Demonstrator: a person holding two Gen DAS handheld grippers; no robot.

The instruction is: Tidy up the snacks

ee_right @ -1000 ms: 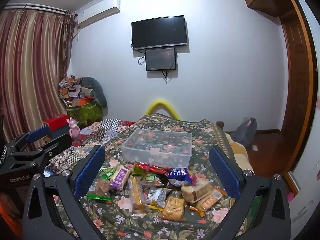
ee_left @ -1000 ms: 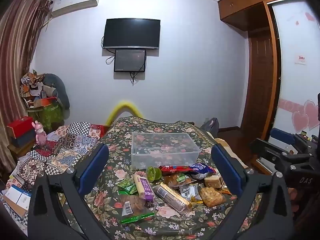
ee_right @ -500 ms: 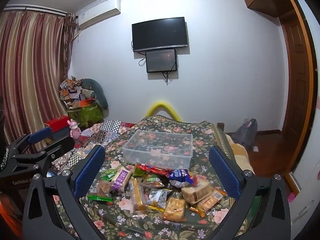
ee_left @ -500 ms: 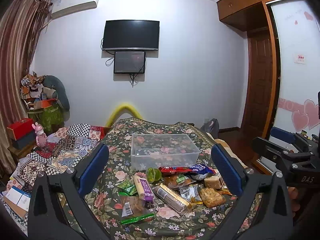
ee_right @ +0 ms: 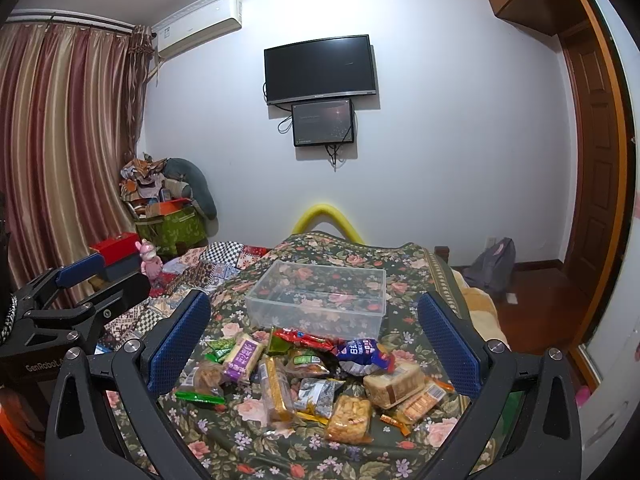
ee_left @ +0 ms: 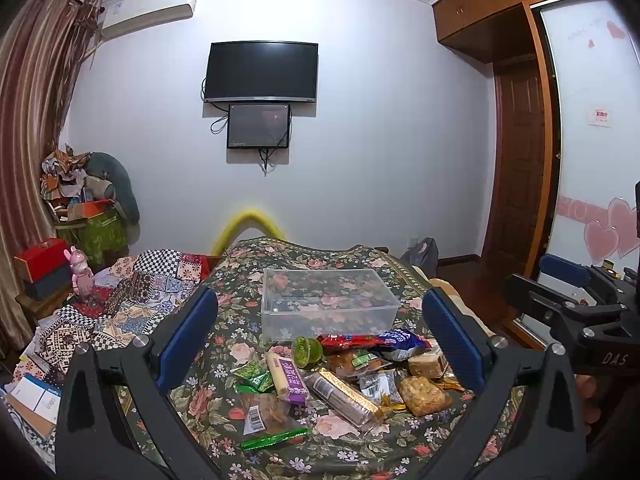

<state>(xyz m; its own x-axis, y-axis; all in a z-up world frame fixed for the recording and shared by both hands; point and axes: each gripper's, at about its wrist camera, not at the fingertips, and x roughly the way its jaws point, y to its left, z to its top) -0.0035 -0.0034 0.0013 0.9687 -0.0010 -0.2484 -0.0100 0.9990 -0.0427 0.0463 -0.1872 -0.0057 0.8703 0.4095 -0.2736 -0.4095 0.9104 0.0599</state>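
Note:
A pile of wrapped snacks [ee_left: 344,376] lies on a floral cloth [ee_left: 224,412], also in the right wrist view [ee_right: 312,384]. Behind it stands an empty clear plastic box [ee_left: 326,308], also seen from the right [ee_right: 320,300]. Among the snacks are a purple bar [ee_left: 286,374], a blue bag [ee_right: 362,356] and a green round candy [ee_left: 307,351]. My left gripper [ee_left: 320,344] is open and empty, held above the pile. My right gripper [ee_right: 312,344] is open and empty, also above the pile. Each gripper shows at the edge of the other's view.
A patchwork blanket [ee_left: 132,300] lies left of the cloth, with a pink toy [ee_left: 82,276] and red box [ee_left: 40,258] beyond. A wooden door [ee_left: 516,168] and a grey bag [ee_right: 492,266] are at the right. A TV [ee_left: 260,72] hangs on the far wall.
Both views have tilted slightly, so the room sits a little lower in frame. The snacks and the box have not moved. Both grippers stay open.

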